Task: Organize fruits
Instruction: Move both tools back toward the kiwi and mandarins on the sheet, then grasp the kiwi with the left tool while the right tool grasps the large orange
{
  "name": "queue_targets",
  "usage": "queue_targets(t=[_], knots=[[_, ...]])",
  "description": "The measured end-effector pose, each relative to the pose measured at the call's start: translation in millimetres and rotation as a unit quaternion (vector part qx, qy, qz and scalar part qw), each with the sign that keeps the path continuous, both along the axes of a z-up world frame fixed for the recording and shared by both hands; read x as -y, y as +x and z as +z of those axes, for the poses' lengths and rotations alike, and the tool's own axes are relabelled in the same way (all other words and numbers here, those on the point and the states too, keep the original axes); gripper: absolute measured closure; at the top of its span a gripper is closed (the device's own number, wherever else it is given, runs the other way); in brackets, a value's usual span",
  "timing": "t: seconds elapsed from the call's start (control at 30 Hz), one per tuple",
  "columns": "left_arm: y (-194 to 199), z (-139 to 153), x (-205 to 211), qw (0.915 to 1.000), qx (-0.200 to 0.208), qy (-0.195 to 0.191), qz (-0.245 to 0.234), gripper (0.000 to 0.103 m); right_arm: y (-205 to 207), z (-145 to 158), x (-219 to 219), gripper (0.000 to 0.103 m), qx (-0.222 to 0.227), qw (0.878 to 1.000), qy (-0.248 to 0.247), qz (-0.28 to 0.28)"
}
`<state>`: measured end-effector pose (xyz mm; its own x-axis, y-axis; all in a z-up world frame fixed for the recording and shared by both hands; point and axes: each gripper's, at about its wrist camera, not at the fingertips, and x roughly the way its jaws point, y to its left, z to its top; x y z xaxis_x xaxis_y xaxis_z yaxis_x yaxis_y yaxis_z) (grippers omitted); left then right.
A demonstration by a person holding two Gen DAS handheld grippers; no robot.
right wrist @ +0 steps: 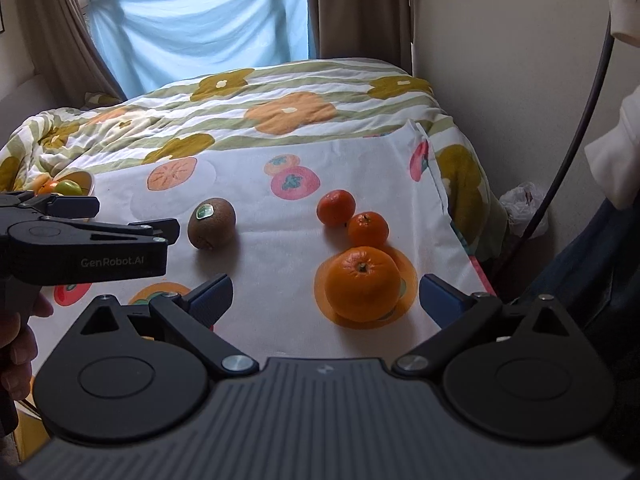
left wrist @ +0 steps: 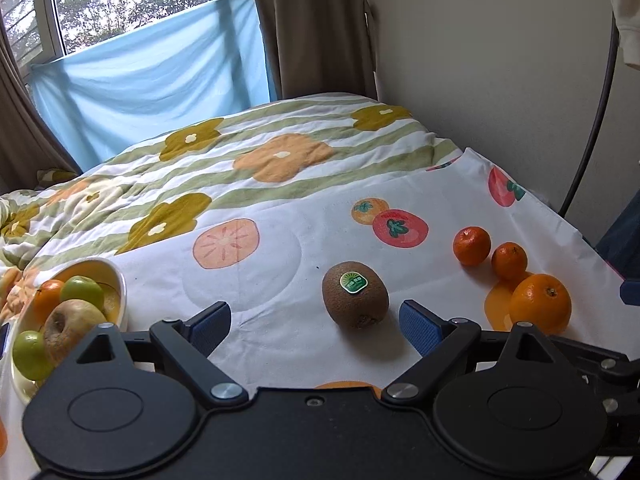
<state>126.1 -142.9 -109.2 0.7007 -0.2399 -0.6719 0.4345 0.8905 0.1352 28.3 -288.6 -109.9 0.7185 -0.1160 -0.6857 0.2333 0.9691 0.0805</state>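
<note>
A brown kiwi (left wrist: 355, 295) with a green sticker lies on the white fruit-print cloth, just ahead of my open, empty left gripper (left wrist: 316, 320), nearer its right finger. It also shows in the right wrist view (right wrist: 212, 222). A large orange (right wrist: 362, 283) and two small mandarins (right wrist: 336, 208) (right wrist: 368, 229) lie to the right. My right gripper (right wrist: 326, 294) is open and empty, with the large orange between its fingers' line. A white bowl (left wrist: 116, 276) at left holds green fruits, a mandarin and a brownish apple.
The cloth (left wrist: 280, 248) lies on a bed with a flowered quilt (left wrist: 256, 148). A wall (left wrist: 500, 60) runs along the right, with a dark cable and a white plastic bag (right wrist: 524, 204) by the bed's edge. A curtained window is behind.
</note>
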Motion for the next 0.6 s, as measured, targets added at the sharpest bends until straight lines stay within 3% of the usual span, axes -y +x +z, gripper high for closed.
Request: queue_targets(t=[0.37,0.6], knots=[[36.6,-34.8,27.5,0.9993,-0.034,0.003,-0.014,0.011,10.3,-28.9,5.8,0.000,-0.014,0.997,0.019,-0.072],[47.2,-45.7,37.1,0.9986,-0.051,0.004,-0.015,0.028,18.2,-37.9,6.4,0.000,-0.017,0.995,0.027,-0.091]])
